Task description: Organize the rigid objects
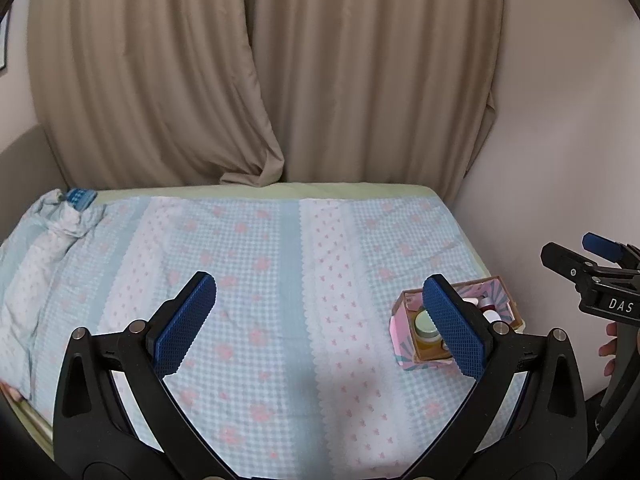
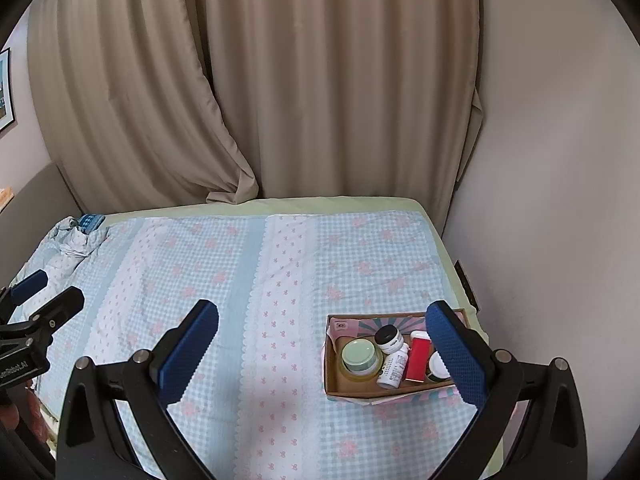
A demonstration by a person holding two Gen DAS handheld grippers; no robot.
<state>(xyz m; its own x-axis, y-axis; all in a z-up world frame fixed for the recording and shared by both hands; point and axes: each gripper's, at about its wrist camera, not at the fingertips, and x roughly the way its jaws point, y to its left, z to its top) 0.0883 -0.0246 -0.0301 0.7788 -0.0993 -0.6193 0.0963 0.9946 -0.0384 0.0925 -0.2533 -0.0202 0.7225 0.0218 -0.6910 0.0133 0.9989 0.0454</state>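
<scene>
A shallow cardboard box (image 2: 352,394) with pink patterned sides sits on the bed's right side, near the wall. It holds a green-lidded jar (image 2: 360,356), a black-capped white jar (image 2: 389,338), a white bottle (image 2: 394,370) lying down, a red container (image 2: 418,360) and a white-lidded jar (image 2: 437,368). My right gripper (image 2: 322,354) hovers open and empty, its right finger over the box's right end. My left gripper (image 1: 320,326) is open and empty above the quilt, left of the box (image 1: 400,336). Its right finger hides part of the box.
A blue checked quilt (image 2: 224,280) with pink flowers covers the bed. Crumpled fabric (image 2: 76,240) and a small blue item (image 2: 91,222) lie at the far left corner. Beige curtains (image 2: 280,100) hang behind; a white wall (image 2: 560,200) with a socket (image 2: 466,284) runs along the right.
</scene>
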